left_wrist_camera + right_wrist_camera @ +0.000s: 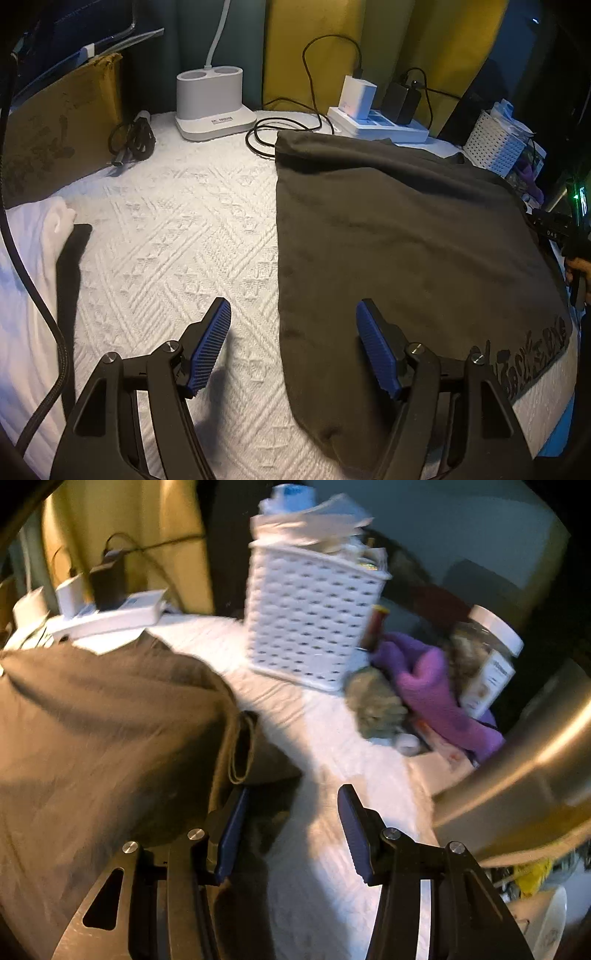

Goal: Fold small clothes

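You are working in a lived-in home, likely a bedroom: a white quilted bed cover (177, 229) is serving as your surface, yellow curtains (314, 48) are hanging behind it, chargers are plugged into a power strip (376, 123) lying on the cover, and a white plastic basket (310, 624) stuffed with papers is standing beside a white-lidded jar (487, 657) and purple cloth (428, 686)
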Tool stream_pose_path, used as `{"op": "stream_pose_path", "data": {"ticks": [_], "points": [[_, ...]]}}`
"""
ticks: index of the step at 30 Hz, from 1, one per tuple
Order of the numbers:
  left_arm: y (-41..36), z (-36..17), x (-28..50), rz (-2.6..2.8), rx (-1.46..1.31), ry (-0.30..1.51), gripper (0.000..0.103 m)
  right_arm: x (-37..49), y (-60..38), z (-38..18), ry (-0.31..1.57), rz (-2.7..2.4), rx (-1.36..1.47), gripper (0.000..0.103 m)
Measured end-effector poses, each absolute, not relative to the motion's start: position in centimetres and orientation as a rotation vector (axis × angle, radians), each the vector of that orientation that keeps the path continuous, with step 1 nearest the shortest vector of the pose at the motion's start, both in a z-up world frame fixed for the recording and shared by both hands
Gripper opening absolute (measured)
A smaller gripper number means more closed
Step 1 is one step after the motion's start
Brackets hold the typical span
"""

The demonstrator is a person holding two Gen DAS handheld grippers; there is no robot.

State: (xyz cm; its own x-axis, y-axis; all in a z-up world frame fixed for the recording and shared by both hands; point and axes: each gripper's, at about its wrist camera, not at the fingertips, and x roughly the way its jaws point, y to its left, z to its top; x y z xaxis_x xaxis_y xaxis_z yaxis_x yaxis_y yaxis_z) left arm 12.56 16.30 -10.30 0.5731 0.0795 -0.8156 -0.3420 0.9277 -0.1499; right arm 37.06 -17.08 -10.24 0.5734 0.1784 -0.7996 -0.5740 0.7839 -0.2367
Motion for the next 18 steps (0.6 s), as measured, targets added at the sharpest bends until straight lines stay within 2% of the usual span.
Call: {"op": "stream_pose_path", "data": {"ticks": [3,4,5,6,10,15,18], "points": [[16.0,-10.7,13.3,0.24,-0.295,0.947,0.07,38.1,-16.3,-10.2,0.856,0.499,-0.494,0.051],[15.9,-10.7,13.4,0.238,-0.292,0.949,0.07,38.5,-16.1,-10.2,0.857,0.515,-0.485,0.048],[15.8,-10.7,13.6,0.233,-0.287,0.951,0.07,39.0,-15.7,-10.2,0.866,0.534,-0.473,0.04],[15.7,-10.6,13.8,0.23,-0.277,0.953,0.07,39.4,-15.4,-10.3,0.888,0.554,-0.457,0.039],[15.8,-10.1,13.9,0.238,-0.253,0.937,0.07,38.9,-15.8,-8.8,0.916,0.631,-0.381,0.039],[16.6,-10.5,14.1,0.258,-0.273,0.939,0.07,38.3,-17.9,-5.0,0.832,0.608,-0.309,0.039],[16.4,-10.7,14.6,0.247,-0.274,0.942,0.07,39.8,-17.7,-5.0,0.82,0.549,-0.338,0.039]]}}
